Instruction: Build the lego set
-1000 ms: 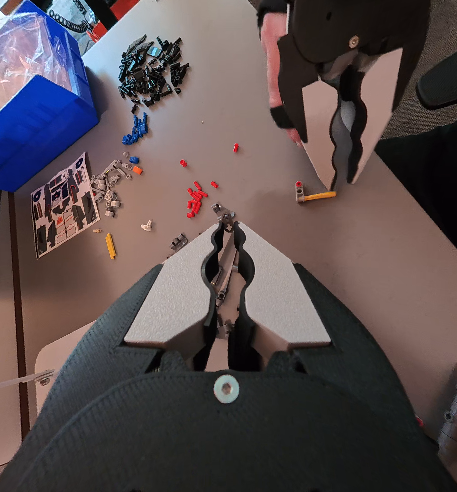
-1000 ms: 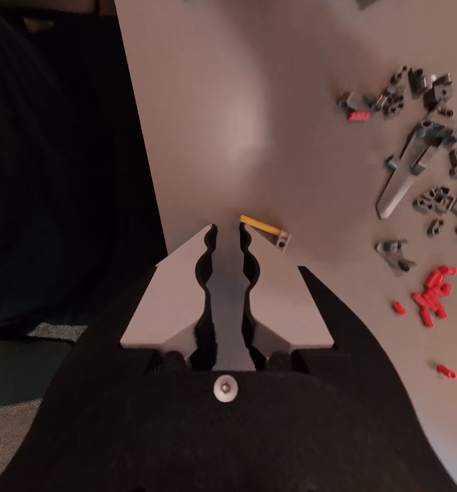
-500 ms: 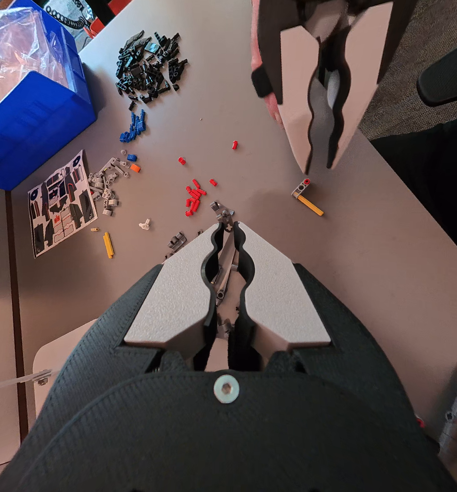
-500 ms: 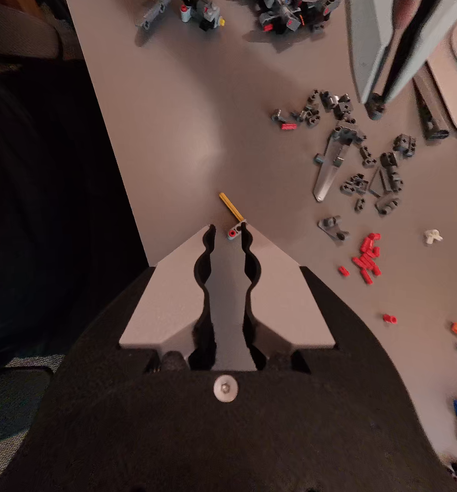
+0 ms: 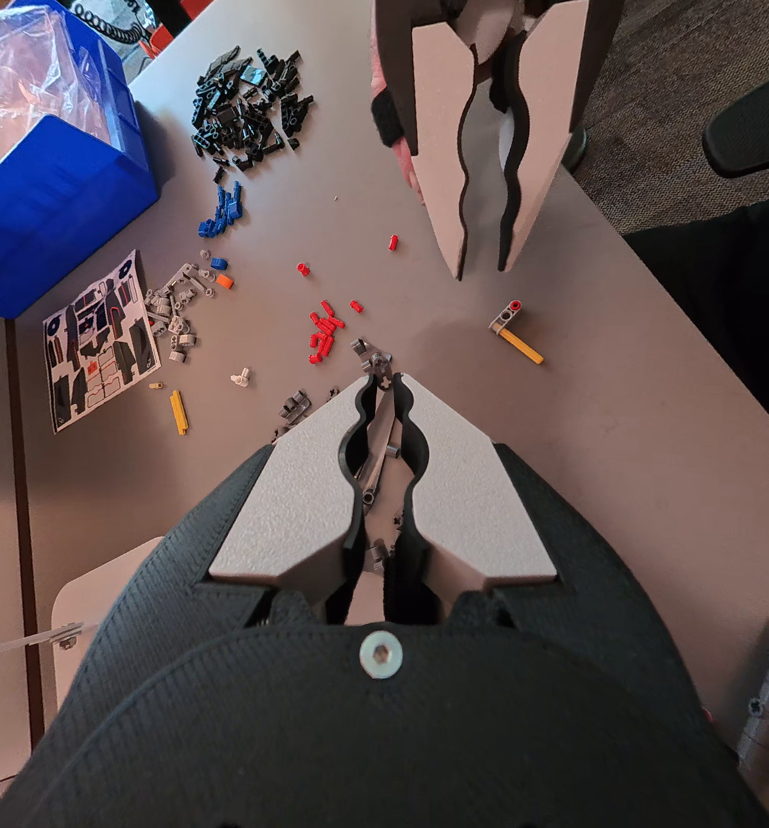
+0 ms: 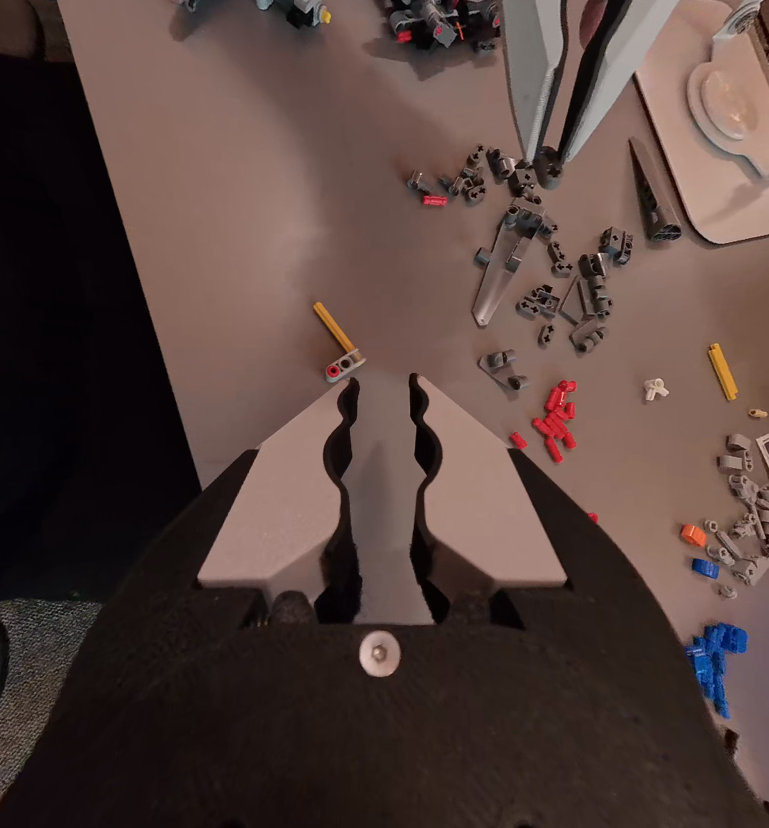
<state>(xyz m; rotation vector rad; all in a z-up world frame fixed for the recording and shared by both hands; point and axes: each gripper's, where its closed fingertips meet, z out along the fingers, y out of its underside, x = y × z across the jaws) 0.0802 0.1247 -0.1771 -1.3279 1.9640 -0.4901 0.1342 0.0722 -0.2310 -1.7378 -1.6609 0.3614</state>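
Note:
My left gripper [image 5: 385,377] is shut on a small dark grey connector [image 5: 382,365] with cross holes, pinched at the fingertips just above the table. The right wrist view shows the same grasp [image 6: 549,157], over a pile of dark grey pieces [image 6: 566,278]. My right gripper [image 6: 383,379] is open and empty, raised above the table. Just ahead of its left fingertip lies a yellow axle joined to a light grey connector with a red pin [image 6: 340,345]. In the left wrist view this piece [image 5: 515,331] lies below the right gripper [image 5: 481,271].
Red pins [image 5: 324,331] lie mid-table. A black pile [image 5: 248,107], blue pieces [image 5: 223,210], light grey pieces [image 5: 174,313], a sticker sheet [image 5: 98,340] and a blue bin [image 5: 38,192] are to the left. The table edge [image 6: 150,313] is close to the axle piece. Tip to tip, the grippers are about 10 cm apart.
My right gripper has risen from the table and its jaws have widened. The yellow axle piece has turned on the table and lies free. My left gripper has kept its grasp and place.

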